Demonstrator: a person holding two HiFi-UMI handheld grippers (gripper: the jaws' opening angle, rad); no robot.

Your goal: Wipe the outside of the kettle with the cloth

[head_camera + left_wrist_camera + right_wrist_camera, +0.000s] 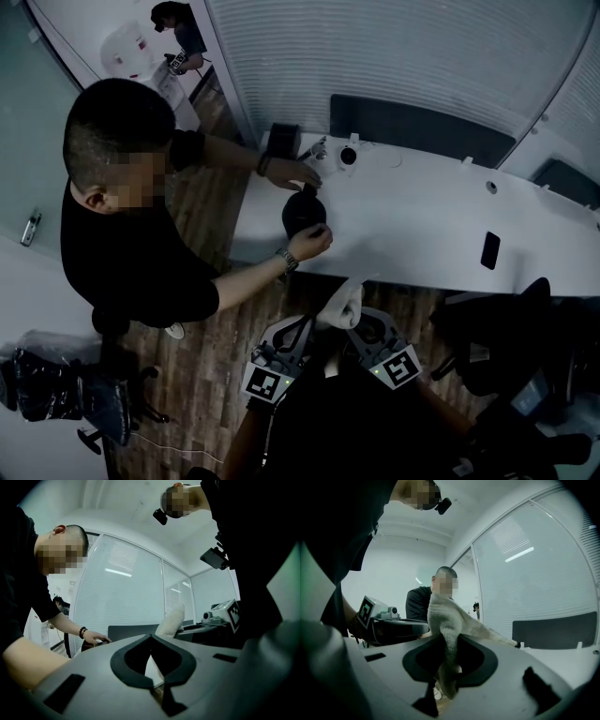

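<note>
The black kettle (pixel 302 214) stands on the white table (pixel 422 225), and a person in black (pixel 131 234) has both hands on it. My two grippers hang below the table's near edge, apart from the kettle. In the right gripper view, my right gripper (pixel 447 644) is shut on a white fluffy cloth (pixel 446 620), which sticks up between its jaws. The head view shows the cloth (pixel 342 302) standing above the right gripper (pixel 361 323). My left gripper (pixel 302 328) sits just left of it, and its jaws (pixel 151 639) are shut with nothing in them.
A dark phone (pixel 489 249) lies on the table at the right, with small white devices (pixel 347 155) at the back. Black chairs (pixel 506 328) stand at the right and another (pixel 66 394) at the lower left. Wooden floor (pixel 202 347) lies between me and the table.
</note>
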